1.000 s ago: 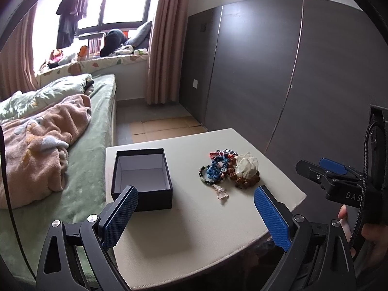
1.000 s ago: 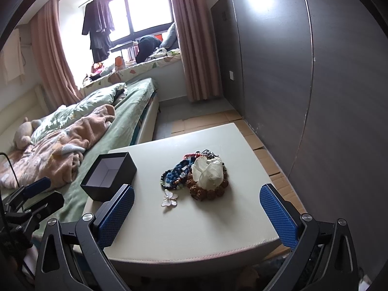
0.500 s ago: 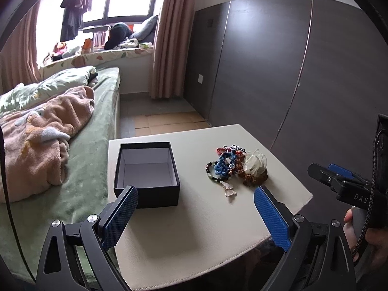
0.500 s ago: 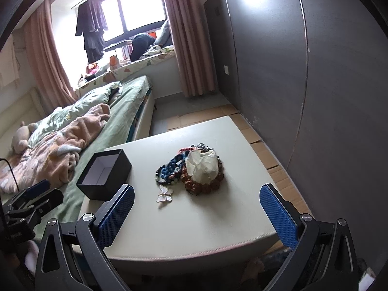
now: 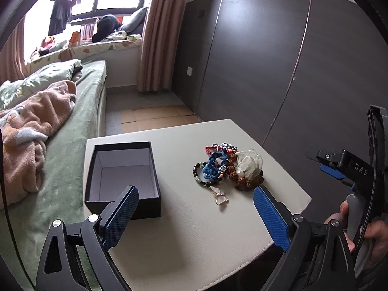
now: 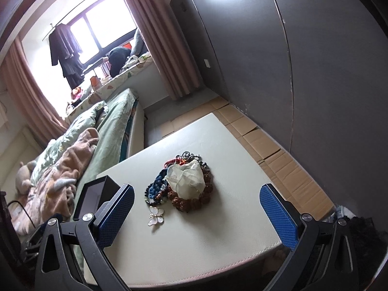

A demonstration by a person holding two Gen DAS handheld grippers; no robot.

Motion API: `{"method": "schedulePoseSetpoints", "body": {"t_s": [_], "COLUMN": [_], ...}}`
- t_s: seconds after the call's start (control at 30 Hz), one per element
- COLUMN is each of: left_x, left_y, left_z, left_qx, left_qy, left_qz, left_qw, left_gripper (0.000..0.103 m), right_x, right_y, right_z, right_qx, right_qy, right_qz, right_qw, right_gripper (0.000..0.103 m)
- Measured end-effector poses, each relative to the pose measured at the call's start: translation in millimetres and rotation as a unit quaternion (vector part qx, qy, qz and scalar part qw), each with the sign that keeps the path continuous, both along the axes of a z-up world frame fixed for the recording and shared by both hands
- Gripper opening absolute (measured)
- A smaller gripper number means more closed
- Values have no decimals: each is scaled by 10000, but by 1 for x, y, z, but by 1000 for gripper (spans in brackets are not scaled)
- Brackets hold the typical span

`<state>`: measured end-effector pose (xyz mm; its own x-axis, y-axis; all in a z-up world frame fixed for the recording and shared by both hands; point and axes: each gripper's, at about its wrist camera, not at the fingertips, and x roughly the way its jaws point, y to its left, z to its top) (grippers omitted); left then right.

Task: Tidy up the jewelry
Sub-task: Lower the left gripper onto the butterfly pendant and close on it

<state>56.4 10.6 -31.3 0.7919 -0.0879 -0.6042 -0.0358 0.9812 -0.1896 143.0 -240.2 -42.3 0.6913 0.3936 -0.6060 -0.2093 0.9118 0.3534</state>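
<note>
— Jewelry, 1 tangled heap of beaded bracelets and cords (image 5: 219, 167), lies on the off-white padded table (image 5: 194, 230), right of the open black cardboard box with a pale lining (image 5: 123, 172) and well apart from it. Nothing is in the box.

— And the tools?

— Both spread wide and empty. The left gripper (image 5: 196, 214) hovers over the table's near edge, its blue pads either side of the gap between box and heap. The right gripper (image 6: 197, 214) hangs over the near edge too, tilted, facing the heap.

— So which step is this?

— I judge it the approach to the 1st pick; sorting has not begun.

— What comes off first?

— Probably the white butterfly pendant (image 6: 156, 218), lying at the heap's near side. It seems joined to the dark bead bracelet (image 5: 201, 177), though I cannot tell for sure. The cream fabric flower (image 6: 186, 181) sits on top of the brown knobbly bead ring (image 6: 194, 200).

— What does the move call for?

— A low, level descent, pads closing on 1 piece only, then a slow lift, since tangled strands could drag neighbours along.
</note>
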Motion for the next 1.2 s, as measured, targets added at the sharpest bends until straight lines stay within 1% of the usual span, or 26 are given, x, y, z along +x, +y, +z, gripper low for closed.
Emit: {"method": "schedulePoseSetpoints", "body": {"t_s": [0.07,0.13,0.27,0.37,0.47,0.5,0.63,0.73,0.87,0.97,1.03,1.1,1.17,1.2], "left_x": [5,14,29,39,46,49,63,70,79,87,95,100,104,103], "left_y": [-5,-13,-25,-36,-42,-44,-49,-53,-53,-51,-52,-52,-52,-53], "left_z": [-4,-9,-19,-28,-35,-38,-49,-56,-63,-67,-73,-80,-88,-87], "left_qx": [-5,-15,-123,16,57,77,104,127,153,91,84,61,104,207], "left_qy": [52,162,378,542,675,724,897,996,1077,1077,1177,1325,1539,1479], "left_qz": [-102,-219,-428,-486,-553,-565,-561,-584,-500,-406,-383,-354,-279,-226], "left_qw": [9999,9996,9983,9973,9962,9957,9943,9932,9928,9933,9923,9905,9876,9885], "left_gripper": [94,88,81,80,72,70,68,61,59,57,48,43,34,28], "right_x": [4,8,17,23,27,29,35,42,47,51,53,55,57,58], "right_y": [-3,-5,-8,-5,-4,-5,-11,-11,-11,-10,-9,-9,-11,-11], "right_z": [-1,-3,-7,-8,-10,-11,-16,-23,-29,-33,-36,-38,-41,-41], "right_qx": [136,276,467,426,449,482,607,746,855,951,968,1009,1126,1240], "right_qy": [76,175,405,517,606,631,811,1037,1207,1295,1353,1402,1440,1452], "right_qz": [-11,-55,-102,12,57,40,-63,-9,-21,-30,-57,-68,-68,-45], "right_qw": [9999,9995,9980,9978,9971,9968,9948,9918,9890,9870,9860,9849,9831,9816], "right_gripper": [103,103,103,103,103,103,103,103,103,103,102,102,101,100]}}
